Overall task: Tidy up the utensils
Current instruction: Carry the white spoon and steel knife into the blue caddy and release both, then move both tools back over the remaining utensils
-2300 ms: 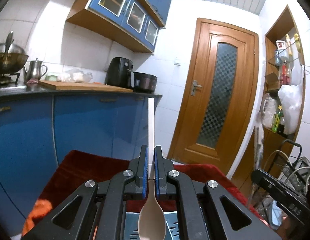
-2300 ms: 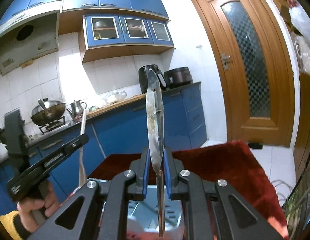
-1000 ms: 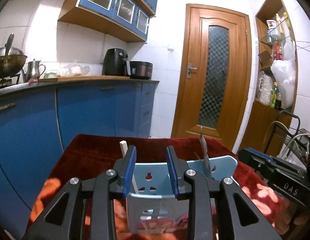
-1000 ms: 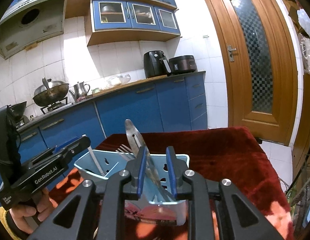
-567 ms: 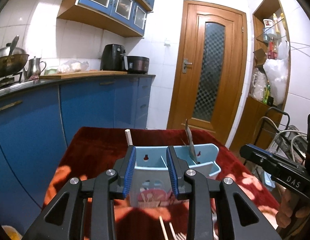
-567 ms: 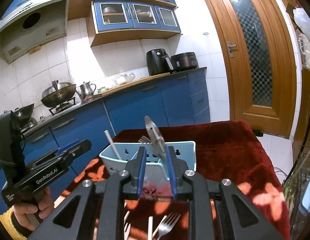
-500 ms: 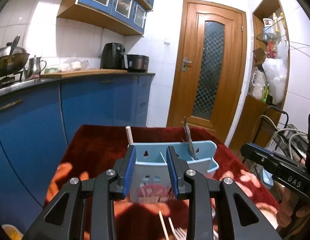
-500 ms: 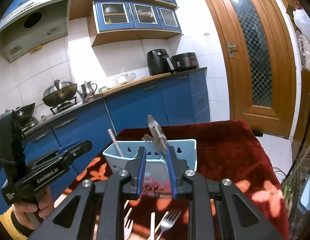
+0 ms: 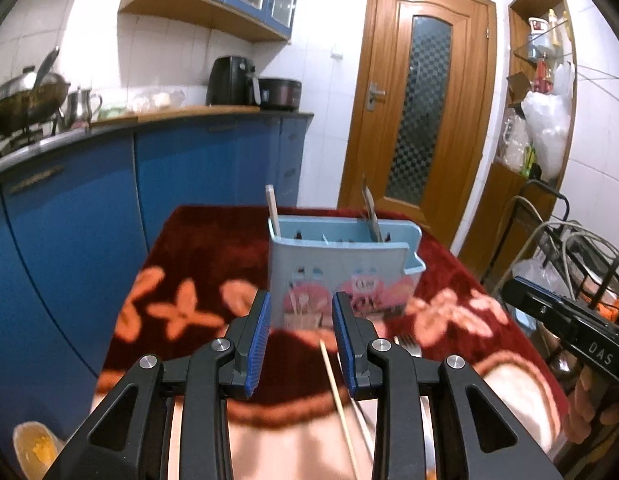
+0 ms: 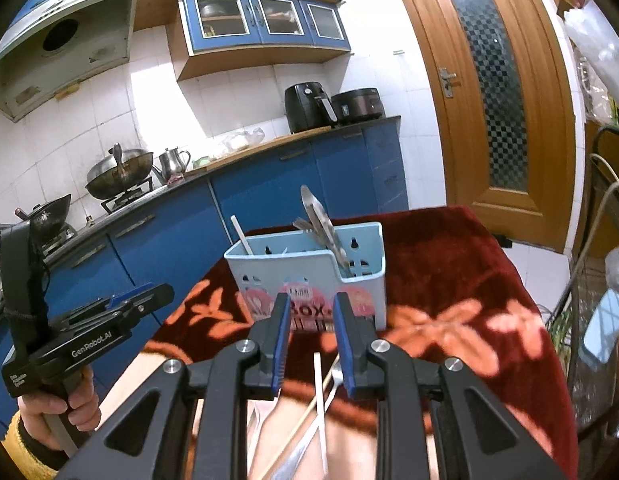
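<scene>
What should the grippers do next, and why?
Probably lower the right gripper onto the fork lying just beneath it on the red cloth. Both grippers are open and empty, the blue holder already has a knife, and loose utensils remain on the cloth.

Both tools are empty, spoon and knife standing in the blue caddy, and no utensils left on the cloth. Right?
Not quite. Both tools, left tool and right tool, are empty, and the spoon and knife stand in the blue caddy, but the right wrist view shows a fork and chopsticks on the cloth.
</scene>
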`<state>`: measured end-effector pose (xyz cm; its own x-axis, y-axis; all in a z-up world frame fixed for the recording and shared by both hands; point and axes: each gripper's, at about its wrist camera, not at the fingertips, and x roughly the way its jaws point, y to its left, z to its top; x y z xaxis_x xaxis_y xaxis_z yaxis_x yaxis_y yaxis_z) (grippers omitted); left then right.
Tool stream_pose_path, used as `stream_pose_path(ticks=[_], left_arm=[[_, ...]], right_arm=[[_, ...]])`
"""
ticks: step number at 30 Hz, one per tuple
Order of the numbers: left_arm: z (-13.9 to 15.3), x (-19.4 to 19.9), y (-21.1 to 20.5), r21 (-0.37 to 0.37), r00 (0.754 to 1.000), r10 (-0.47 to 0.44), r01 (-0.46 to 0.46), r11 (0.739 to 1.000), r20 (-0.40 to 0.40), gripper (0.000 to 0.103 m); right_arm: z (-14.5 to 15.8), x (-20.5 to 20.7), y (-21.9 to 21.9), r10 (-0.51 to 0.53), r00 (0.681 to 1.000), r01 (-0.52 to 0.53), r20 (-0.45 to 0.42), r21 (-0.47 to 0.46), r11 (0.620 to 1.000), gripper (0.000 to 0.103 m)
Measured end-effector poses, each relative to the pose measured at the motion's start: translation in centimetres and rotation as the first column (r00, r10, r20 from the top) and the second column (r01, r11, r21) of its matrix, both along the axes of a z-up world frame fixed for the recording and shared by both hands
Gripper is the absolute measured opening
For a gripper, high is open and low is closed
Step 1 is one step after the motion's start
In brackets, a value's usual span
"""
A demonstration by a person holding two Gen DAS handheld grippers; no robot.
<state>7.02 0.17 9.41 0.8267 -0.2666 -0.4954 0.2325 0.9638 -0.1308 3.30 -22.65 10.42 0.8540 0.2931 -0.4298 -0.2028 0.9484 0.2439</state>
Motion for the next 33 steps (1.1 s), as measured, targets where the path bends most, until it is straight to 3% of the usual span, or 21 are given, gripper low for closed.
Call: stream_pose_path(ticks=[15,33], left_arm=[[-4.8,-0.3,-0.7,0.028,0.984,-0.036,0.041,0.999,-0.174,0.032],[-9.6,4.6,-3.1,0.024,0.924,-0.064,0.079,0.997,-0.376,0.032]], right_arm=[[-4.3,-1.8,-0.4,-0.042,0.992,0.039,-0.121,-0.023,0.999,0.027],[-8.2,-0.6,-2.6,-0.096,0.973,0.094,-0.21,-0.021,0.995,0.029]])
